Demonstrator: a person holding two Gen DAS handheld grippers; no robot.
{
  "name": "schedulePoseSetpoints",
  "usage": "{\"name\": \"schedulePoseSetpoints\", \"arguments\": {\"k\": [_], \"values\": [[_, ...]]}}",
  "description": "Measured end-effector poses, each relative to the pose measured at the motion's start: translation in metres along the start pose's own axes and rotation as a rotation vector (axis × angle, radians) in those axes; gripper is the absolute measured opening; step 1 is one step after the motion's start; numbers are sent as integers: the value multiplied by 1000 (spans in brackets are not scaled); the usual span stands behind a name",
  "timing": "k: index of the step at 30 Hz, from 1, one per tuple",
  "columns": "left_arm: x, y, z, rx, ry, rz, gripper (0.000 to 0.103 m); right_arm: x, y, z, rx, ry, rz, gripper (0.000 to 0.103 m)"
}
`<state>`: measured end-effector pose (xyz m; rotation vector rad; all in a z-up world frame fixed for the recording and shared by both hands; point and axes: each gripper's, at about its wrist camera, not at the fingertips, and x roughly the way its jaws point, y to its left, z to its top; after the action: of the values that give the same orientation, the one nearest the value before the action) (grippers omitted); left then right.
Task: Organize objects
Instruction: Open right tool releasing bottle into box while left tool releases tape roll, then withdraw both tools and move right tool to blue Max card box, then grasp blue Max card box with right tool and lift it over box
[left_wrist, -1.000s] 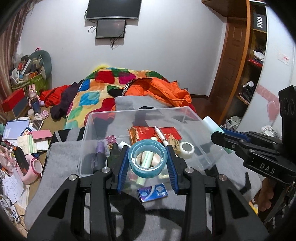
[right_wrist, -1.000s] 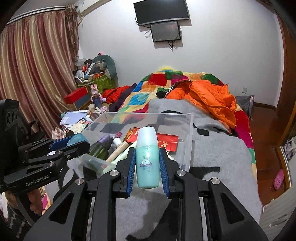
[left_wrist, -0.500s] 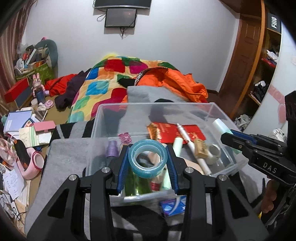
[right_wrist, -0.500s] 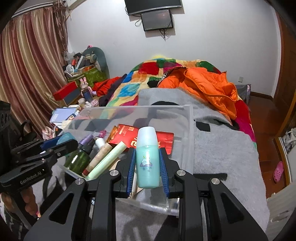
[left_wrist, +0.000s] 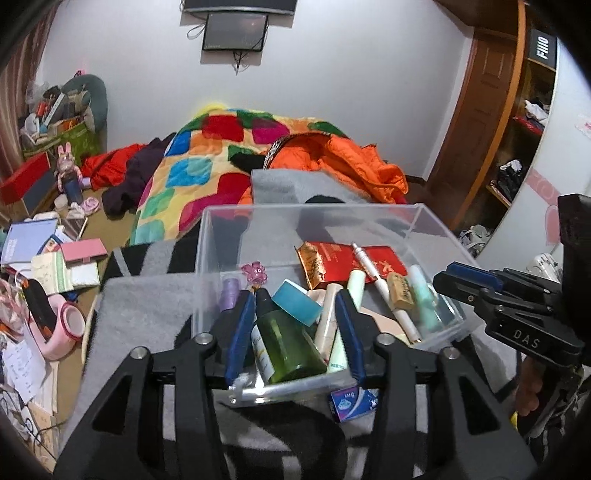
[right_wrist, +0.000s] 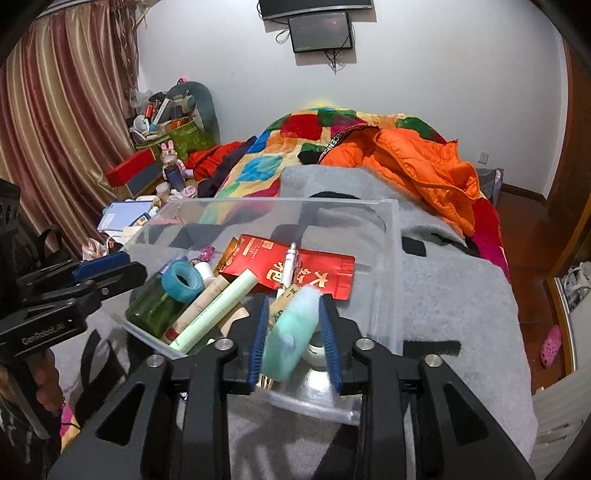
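Opening over the clear plastic box, left gripper freeing blue tape roll, right gripper loosening around tilted teal bottle, red foil packet behind, "DAS", "GenRobot.AI" readable.

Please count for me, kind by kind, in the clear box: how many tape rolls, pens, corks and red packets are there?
Tape rolls: 2 (blue tape roll, clear tape roll, partly hidden)
Pen: 1
Cork: 1
Red packet: 1
Total: 5

The right gripper said "DAS" at four o'clock. The left gripper said "GenRobot.AI" at eight o'clock. A black sign said "FIIIO" at one o'clock.
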<state>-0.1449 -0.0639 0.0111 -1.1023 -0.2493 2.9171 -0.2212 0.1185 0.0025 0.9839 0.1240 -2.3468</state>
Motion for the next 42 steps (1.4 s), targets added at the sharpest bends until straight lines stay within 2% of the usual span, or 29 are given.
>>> {"name": "schedulePoseSetpoints", "arguments": {"k": [9, 13, 16, 20, 22, 25, 29, 31, 33, 34, 38, 39, 40, 42], "values": [[-49, 7, -8, 25, -58, 3, 56, -46, 14, -12, -23, -82, 16, 37], [-57, 8, -26, 28, -46, 3, 56, -57, 26, -25, -40, -81, 44, 41], [-58, 8, -41, 21, -35, 2, 56, -57, 34, -36, -56, -63, 54, 48], [-56, 9, -62, 10, -18, 4, 52, -39, 53, -52, -71, 2, 83, 52], [-53, 11, -71, 6, -2, 3, 43, -23, 65, -58, -83, 48, 89, 52], [-52, 15, -82, -13, 9, -17, 38, -3, 78, -65, -92, 97, 83, 53], [-51, 20, -91, -25, 11, -24, 34, 23, 89, -67, -42, 149, 61, 55], [-51, 21, -95, -26, 7, -22, 34, 31, 91, -67, -22, 162, 47, 59], [-51, 22, -99, -31, 6, -26, 34, 38, 94, -69, 7, 165, 35, 73], [-51, 23, -100, -34, 8, -27, 34, 38, 96, -69, 9, 158, 23, 73], [-48, 26, -108, -44, 18, -29, 34, 44, 107, -73, -33, 130, -74, 73], [-48, 27, -109, -48, 20, -32, 34, 43, 109, -74, -45, 125, -84, 71], [-48, 27, -110, -51, 20, -33, 34, 42, 110, -75, -52, 119, -91, 67], [-49, 28, -111, -56, 20, -33, 34, 39, 108, -76, -55, 111, -92, 51]]}}
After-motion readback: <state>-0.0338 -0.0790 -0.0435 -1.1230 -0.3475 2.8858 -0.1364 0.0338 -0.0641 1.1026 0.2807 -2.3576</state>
